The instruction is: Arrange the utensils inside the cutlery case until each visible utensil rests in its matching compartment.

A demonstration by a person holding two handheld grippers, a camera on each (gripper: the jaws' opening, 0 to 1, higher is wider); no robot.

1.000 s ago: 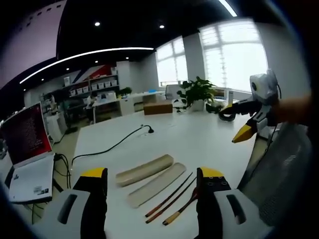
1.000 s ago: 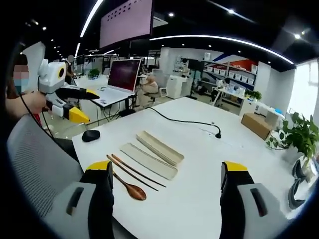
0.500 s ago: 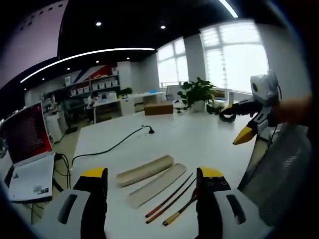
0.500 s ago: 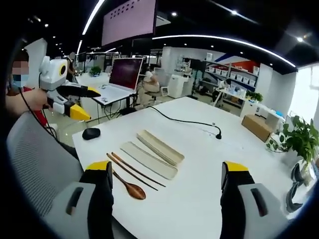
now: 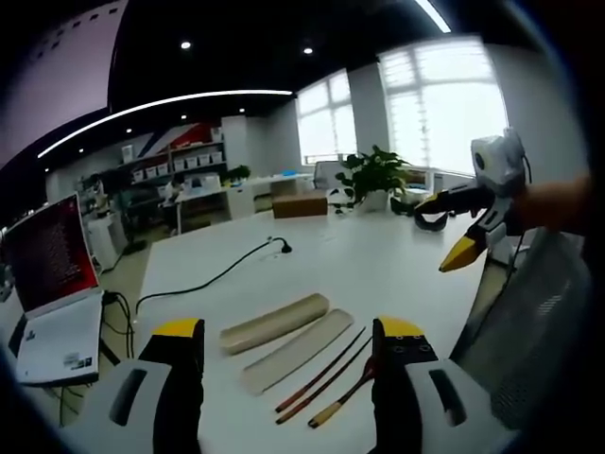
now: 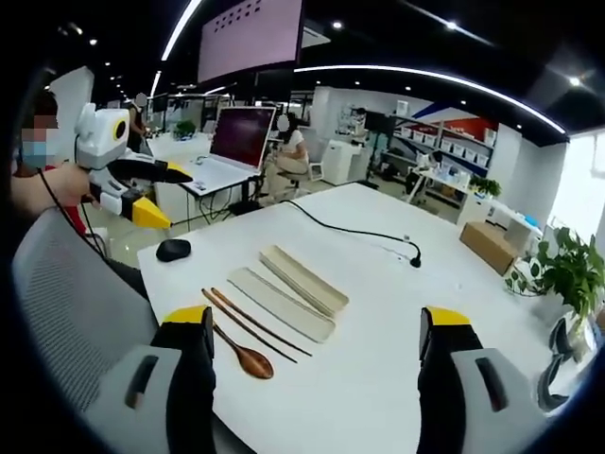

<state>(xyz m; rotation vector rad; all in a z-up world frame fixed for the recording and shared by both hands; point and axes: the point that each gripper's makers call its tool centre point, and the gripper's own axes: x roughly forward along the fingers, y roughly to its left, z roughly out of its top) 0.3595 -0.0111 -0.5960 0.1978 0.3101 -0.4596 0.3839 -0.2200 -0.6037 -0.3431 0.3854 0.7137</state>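
Two long beige halves of the cutlery case [image 6: 284, 305] [image 5: 284, 339] lie side by side on the white table [image 6: 397, 284]. Beside them lie a pair of dark wooden chopsticks [image 6: 253, 324] [image 5: 321, 381] and a wooden spoon [image 6: 244, 357] [image 5: 340, 402], all outside the case. My left gripper [image 5: 288, 331] hovers open near the table's edge, holding nothing; it also appears from the side [image 6: 163, 194]. My right gripper [image 6: 315, 320] is open and empty too, held in the air above the table's edge [image 5: 446, 229].
A black mouse [image 6: 174, 250] sits at the table corner and a black cable [image 6: 350, 230] crosses the far side. A laptop [image 5: 52, 284] stands on another desk. A grey mesh chair [image 6: 66, 303] is near the table edge. A plant [image 5: 373, 175] and cardboard box [image 6: 489, 241] stand farther off.
Both views have drifted only slightly with the hands. The case halves, chopsticks and spoon lie where they were, and both grippers stay open.
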